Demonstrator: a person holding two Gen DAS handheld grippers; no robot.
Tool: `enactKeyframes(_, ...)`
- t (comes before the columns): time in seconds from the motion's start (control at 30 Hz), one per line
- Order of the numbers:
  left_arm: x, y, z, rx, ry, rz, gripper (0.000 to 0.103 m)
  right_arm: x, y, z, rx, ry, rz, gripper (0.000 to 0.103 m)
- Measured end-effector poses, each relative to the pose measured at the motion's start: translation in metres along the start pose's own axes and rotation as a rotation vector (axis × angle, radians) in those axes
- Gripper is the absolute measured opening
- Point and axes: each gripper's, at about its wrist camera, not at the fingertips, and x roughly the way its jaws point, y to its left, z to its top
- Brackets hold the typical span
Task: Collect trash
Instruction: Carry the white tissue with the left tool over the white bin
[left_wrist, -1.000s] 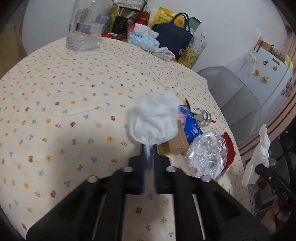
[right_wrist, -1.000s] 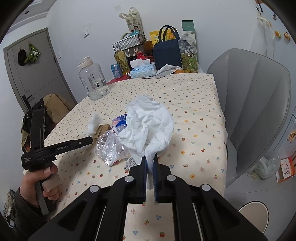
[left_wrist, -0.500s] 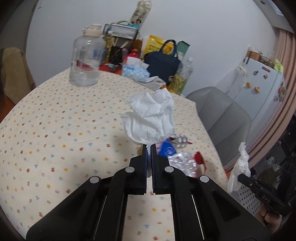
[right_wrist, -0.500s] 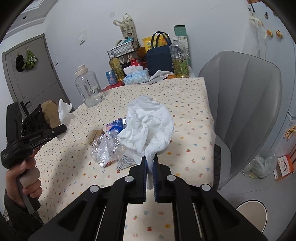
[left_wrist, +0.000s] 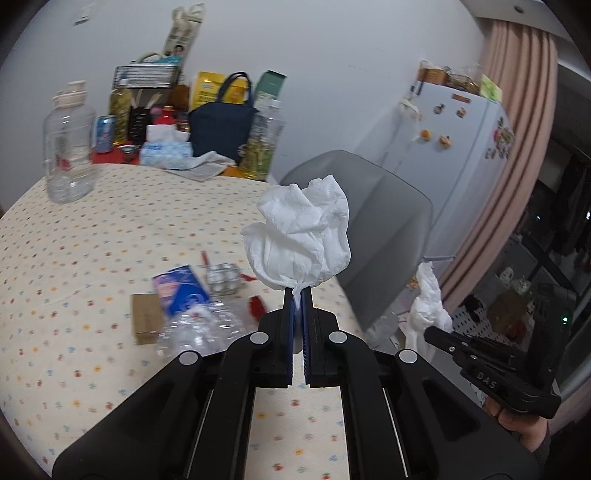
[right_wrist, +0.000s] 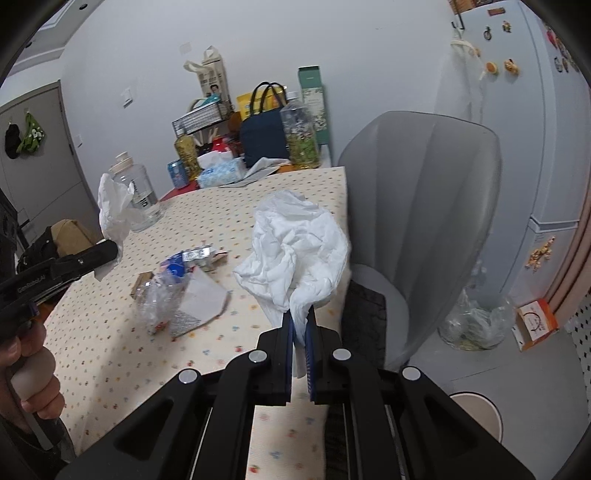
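Both tissue wads were aloft above the table, left gripper clamped on one wad, right gripper on another (light, soft, crushable; a pinched tail likely suffices).
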Motion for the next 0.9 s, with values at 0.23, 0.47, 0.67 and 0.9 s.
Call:
enactKeyframes(0.23,0.027,-0.046,0.0,0.057,0.049,-0.058,0.005,-0.012,-0.04,-0.005,0.057,-0.012,-0.063,0.007)
enactKeyframes(0.47,0.059,-0.092,-0.006,0.109,0.113,-0.117,0.005,-0.023,-0.075,-0.016,0.097,-0.006,-0.112,0.007)
enactKeyframes(0.67,0.087,-0.126,-0.017,0.143,0.176,-0.158,0.005,-0.033,-0.11,-0.029,0.148,-0.003,-0.159,0.007)
enactKeyframes(0.9,0.114,-0.164,-0.032,0.194,0.241,-0.192,0.005,-0.034,-0.147,-0.047,0.212,0.015,-0.195,0.007)
